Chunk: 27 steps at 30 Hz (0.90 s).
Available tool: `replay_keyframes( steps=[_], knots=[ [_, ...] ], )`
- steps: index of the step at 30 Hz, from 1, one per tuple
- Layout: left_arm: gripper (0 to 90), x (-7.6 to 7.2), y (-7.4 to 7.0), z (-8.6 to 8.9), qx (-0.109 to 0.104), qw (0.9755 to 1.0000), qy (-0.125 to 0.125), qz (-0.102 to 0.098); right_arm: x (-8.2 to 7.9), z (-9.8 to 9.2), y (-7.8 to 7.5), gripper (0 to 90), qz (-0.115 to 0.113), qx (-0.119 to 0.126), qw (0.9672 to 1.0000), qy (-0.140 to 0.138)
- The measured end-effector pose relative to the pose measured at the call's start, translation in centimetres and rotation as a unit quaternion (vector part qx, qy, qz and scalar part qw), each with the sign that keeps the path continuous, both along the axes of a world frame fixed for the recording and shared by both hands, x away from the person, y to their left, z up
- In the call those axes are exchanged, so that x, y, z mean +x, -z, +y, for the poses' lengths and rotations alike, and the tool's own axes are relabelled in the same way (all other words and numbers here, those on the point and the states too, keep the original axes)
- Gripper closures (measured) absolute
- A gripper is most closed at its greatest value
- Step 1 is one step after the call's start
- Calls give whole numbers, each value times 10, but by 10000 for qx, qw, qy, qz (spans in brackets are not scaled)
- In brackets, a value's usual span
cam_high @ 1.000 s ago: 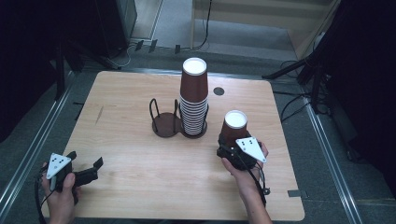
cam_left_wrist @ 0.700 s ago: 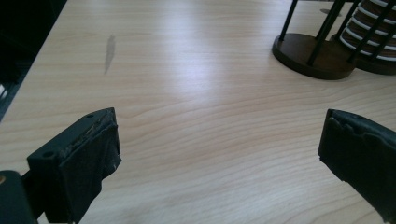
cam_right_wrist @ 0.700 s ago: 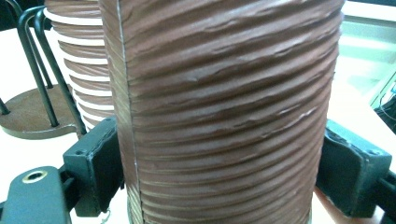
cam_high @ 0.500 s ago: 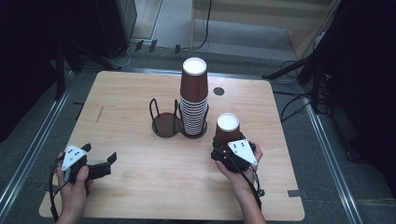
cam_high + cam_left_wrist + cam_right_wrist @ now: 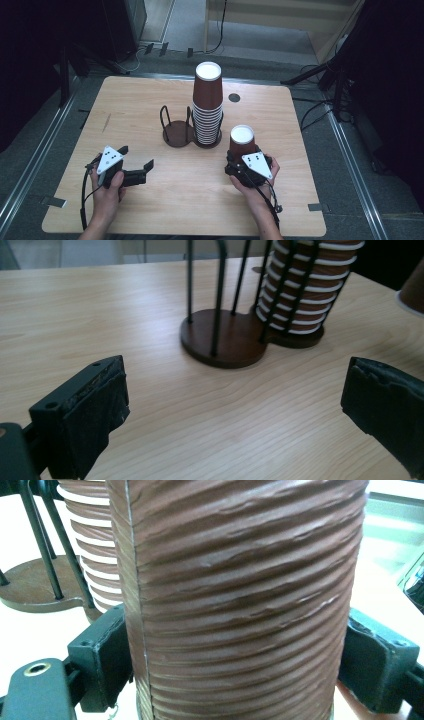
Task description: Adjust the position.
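A tall stack of upside-down brown paper cups fills the right ring of a dark wire cup holder. The holder's left base is empty. My right gripper is shut on a single upside-down brown cup, to the right of the stack and nearer the front; that cup's rim edge also shows in the left gripper view. I cannot tell whether this cup touches the table. My left gripper stands open at the front left, jaws wide apart with nothing between them, pointing at the holder.
The wooden table has a small dark round hole behind the stack. Metal rails and cables run along the floor around it. Bare wood lies between the two grippers and along the left side.
My left gripper has moved right and a little forward onto the table, toward the holder. My right gripper has drawn the held cup slightly left and nearer the front edge.
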<state>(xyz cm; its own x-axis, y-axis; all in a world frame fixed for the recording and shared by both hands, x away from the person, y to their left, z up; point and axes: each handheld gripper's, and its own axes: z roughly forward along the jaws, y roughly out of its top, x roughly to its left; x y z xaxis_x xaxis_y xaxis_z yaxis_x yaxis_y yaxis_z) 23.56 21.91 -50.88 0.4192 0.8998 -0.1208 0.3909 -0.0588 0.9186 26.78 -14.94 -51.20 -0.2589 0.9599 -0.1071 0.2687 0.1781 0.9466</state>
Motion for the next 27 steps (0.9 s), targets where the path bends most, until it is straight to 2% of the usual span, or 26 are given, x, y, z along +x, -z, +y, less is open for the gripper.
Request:
replay_keyframes(
  steps=[4, 6, 9, 16, 18, 19, 20, 24, 25, 27],
  knots=[
    [0, 3, -3, -12, 42, 9999, 113, -22, -1, -1, 0, 124, 2, -28, 10000, 4],
    [0, 5, -6, -18, -5, 9998, 177, -23, -1, -1, 0, 124, -7, -44, 10000, -5],
    [0, 7, -13, -29, -274, 9987, 431, 44, -1, 0, 0, 124, -37, -117, 9999, -25],
    [0, 3, -18, -42, -289, 9970, 714, 9, -3, 3, 1, 124, -87, -298, 9995, -95],
    [0, 2, -20, -44, -370, 9956, 862, 19, -5, 6, 2, 124, -100, -371, 9992, -136],
    [0, 3, -21, -45, -545, 9927, 1067, 129, -5, 7, 3, 124, -119, -414, 9990, -156],
    [0, 3, -21, -48, -536, 9920, 1132, 152, -5, 8, 3, 124, -122, -448, 9988, -179],
    [0, 2, -24, -55, -395, 9924, 1154, 171, -7, 13, 5, 124, -151, -571, 9979, -264],
    [0, 1, -25, -58, -415, 9913, 1237, 149, -8, 17, 6, 123, -184, -688, 9969, -325],
    [0, 0, -24, -62, -370, 9906, 1310, 136, -9, 19, 7, 123, -201, -734, 9965, -356]
  ],
)
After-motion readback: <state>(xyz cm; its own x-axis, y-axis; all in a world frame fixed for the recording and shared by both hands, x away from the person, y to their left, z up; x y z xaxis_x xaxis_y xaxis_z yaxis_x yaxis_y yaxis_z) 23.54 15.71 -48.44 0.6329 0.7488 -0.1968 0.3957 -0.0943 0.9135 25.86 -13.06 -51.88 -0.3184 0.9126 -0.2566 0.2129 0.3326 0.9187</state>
